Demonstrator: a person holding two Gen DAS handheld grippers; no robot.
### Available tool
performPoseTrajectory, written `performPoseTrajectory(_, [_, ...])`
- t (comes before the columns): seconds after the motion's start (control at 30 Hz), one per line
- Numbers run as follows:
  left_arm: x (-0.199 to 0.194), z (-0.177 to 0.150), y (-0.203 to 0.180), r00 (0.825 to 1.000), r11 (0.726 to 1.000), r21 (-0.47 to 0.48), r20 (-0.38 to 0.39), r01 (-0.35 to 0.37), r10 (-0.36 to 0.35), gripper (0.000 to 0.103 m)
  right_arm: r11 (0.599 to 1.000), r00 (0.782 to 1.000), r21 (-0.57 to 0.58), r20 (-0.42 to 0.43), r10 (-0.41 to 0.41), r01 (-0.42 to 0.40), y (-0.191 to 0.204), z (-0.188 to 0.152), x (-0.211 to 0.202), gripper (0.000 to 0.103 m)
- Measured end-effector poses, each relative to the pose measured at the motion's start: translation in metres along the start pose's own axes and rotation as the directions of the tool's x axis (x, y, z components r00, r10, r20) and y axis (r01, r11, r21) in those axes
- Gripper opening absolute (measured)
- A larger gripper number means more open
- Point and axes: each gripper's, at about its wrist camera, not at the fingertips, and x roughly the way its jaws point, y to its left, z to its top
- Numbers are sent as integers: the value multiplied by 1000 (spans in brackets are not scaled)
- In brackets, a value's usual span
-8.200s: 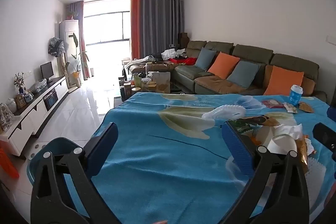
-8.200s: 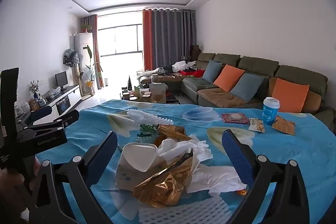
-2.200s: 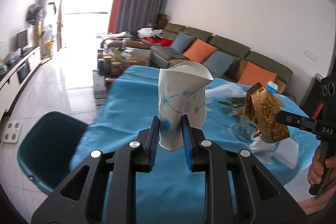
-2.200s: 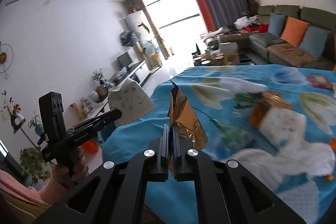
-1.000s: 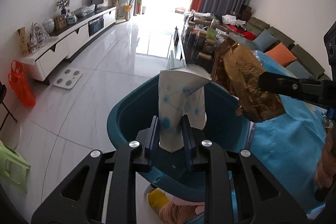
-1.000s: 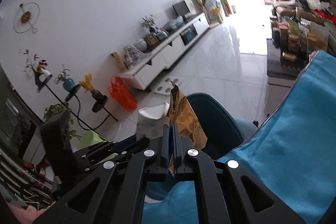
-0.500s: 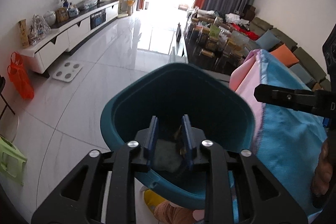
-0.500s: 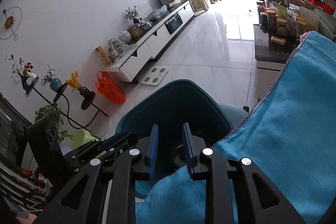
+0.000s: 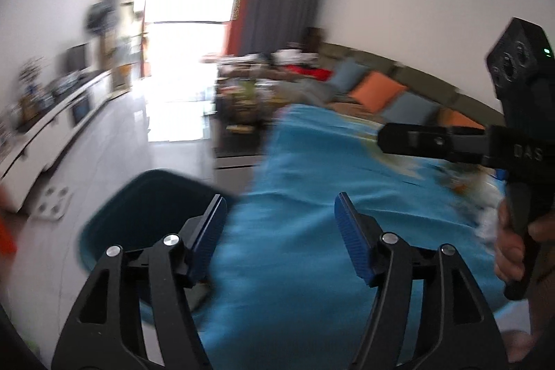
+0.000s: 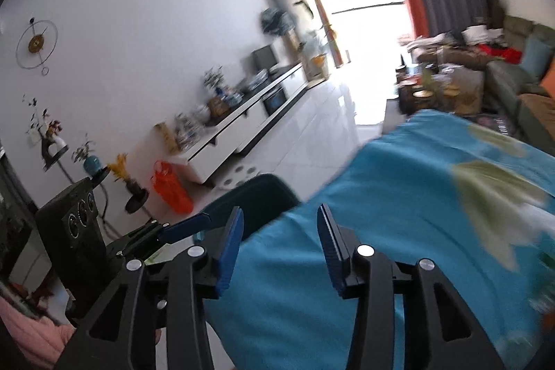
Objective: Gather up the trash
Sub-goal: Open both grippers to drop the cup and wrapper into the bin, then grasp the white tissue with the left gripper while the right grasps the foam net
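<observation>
Fingers of left gripper (image 9: 281, 231) and right gripper (image 10: 280, 240) opening, empty, beside upright teal bin (image 9: 149, 196).

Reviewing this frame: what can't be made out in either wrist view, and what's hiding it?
- Inside of the teal bin: left wrist view, motion blur and the left gripper; its contents are not visible.
- Bin in the right wrist view: only a rim portion shows, behind the right gripper and the blue tablecloth.
- Leftover trash on the cloth: smeared by blur, items unidentifiable.
</observation>
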Motion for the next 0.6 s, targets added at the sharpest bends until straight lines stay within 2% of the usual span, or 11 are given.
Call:
performPoseTrajectory(0.13, [15,-2,-58,984,982,70,-37,175,-173,64,992,993,67,46,-112,109,-35,-23,-56,44])
performPoseTrajectory(0.27, [28,-11,-112,951,943,128,-92,307,-297,64,966,971,144,74,-228,216,-65,-46,-101,44])
performPoseTrajectory(0.43, [42,-26,-173,904,887,190,-168,420,-393,64,906,925,262,94,-368,334,-96,-82,-155,45])
performPoseTrajectory(0.53, [50,-33,-194,877,860,201,-219,468,-427,64,857,889,323,86,-450,402,-114,-105,-186,47])
performPoseTrajectory(0.6, [56,-35,-207,862,843,211,-244,494,-444,64,834,874,349,75,-480,428,-120,-117,-198,48])
